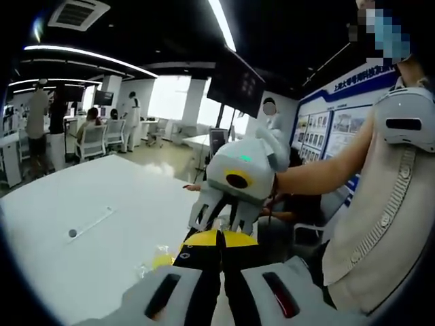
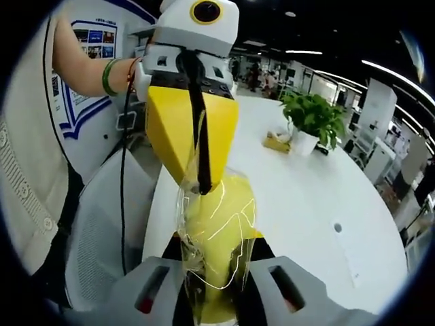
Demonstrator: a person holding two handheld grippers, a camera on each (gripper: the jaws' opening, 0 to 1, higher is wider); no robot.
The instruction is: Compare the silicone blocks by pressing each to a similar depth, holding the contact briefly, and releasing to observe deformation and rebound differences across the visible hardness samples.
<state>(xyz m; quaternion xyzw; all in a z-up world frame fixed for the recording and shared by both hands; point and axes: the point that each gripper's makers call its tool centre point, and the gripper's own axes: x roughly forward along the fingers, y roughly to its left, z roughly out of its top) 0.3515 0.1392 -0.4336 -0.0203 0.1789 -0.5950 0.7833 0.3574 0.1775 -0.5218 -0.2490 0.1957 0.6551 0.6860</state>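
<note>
Inspector: Nearest the lens in the right gripper view, a yellow block (image 2: 219,238) in clear wrap (image 2: 204,204) sits between the right gripper (image 2: 216,272) jaws, which close on it. The left gripper (image 2: 194,146) comes from above, its yellow jaws nearly together, pinching the top of the wrap.

Clerk: And from the other side?

Inspector: In the left gripper view, the left gripper (image 1: 219,239) jaws stand all but shut, tips meeting the right gripper (image 1: 228,216). Wrap (image 1: 221,223) shows faintly between the tips; I cannot tell how firm the pinch is. A bit of yellow (image 1: 162,260) shows lower left.

Clerk: Why held so?

Inspector: My judgement: one tool steadies the block while the other pulls at the wrap, so the sample can be bared for pressing. No pressing is under way.

Clerk: Surroundings?

Inspector: The block is held in the air, just above the near edge of a white table (image 2: 319,197). On it stand a potted plant (image 2: 311,122) and a small yellow item (image 2: 277,141). A wall of posters (image 1: 326,129) stands by the person's sleeve (image 1: 380,204); people stand at desks (image 1: 88,129) in an open office.
</note>
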